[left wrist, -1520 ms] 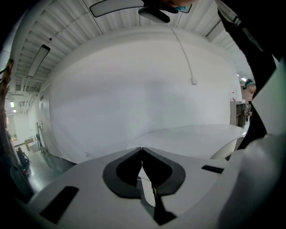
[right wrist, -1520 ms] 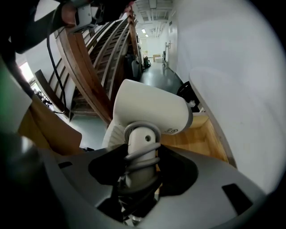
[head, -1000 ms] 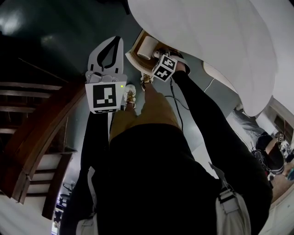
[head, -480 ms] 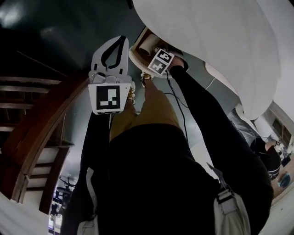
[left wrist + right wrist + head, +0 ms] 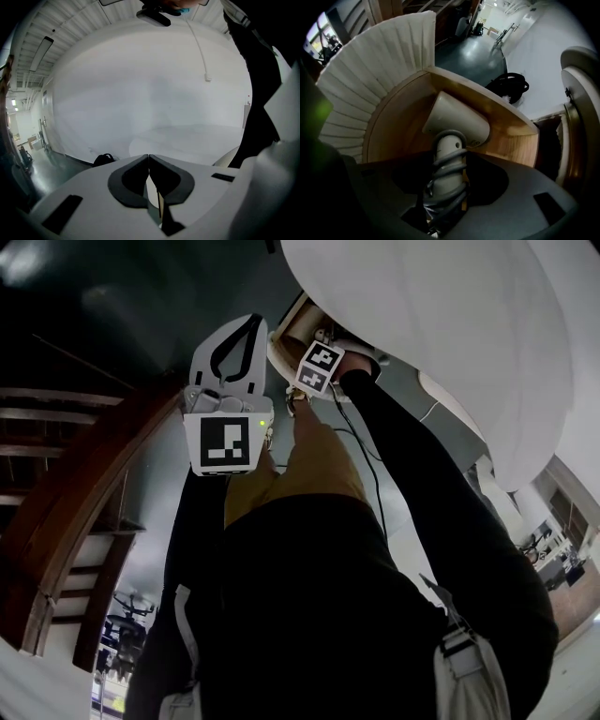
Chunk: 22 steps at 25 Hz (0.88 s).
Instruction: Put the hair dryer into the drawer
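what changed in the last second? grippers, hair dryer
The right gripper carried the hair dryer a little lower into the wooden drawer, rolling as it went. Nothing was taken or let go: its jaws stay shut on the dryer. The left gripper barely moved, jaws shut and empty.

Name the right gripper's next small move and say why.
Probably lower it a little, then open. The right gripper clamps the hair dryer by its cord-wrapped handle. The dryer's head is already inside the wooden drawer, but I can't tell whether it touches the bottom.
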{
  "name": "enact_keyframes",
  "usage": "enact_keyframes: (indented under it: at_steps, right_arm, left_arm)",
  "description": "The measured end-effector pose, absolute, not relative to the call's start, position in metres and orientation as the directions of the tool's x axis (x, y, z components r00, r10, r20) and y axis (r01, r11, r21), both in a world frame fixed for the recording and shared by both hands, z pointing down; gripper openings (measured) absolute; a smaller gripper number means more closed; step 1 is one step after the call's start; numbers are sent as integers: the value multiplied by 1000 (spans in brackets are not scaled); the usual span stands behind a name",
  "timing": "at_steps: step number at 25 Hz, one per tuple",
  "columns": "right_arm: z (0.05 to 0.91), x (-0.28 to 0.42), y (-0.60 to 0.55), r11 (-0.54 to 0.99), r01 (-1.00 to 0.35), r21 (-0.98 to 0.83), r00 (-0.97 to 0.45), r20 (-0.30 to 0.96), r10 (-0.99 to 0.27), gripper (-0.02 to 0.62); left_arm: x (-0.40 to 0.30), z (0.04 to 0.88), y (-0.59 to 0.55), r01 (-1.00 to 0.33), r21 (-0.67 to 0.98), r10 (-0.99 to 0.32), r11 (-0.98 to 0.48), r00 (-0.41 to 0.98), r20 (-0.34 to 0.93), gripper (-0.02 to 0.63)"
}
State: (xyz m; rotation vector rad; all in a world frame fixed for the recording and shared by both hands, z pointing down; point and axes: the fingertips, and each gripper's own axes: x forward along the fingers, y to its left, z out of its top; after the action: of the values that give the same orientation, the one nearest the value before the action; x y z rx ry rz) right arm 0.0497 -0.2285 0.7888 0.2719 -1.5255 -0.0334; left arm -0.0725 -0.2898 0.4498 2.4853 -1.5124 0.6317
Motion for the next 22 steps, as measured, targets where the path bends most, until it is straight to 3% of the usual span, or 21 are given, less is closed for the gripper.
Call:
enact_keyframes:
  at_steps: [8,22]
  right_arm:
    - [796,58,-229,949,-101,297,35,955,-295,249]
    - [773,55,-234,938,-148,314,-25,947,-321,264]
  left_arm:
    - [-78,455,-290,-884,-67,-809,-462,388,442,17]
    - [-67,448,-286,-867,-75,-796,-493,414,441,15]
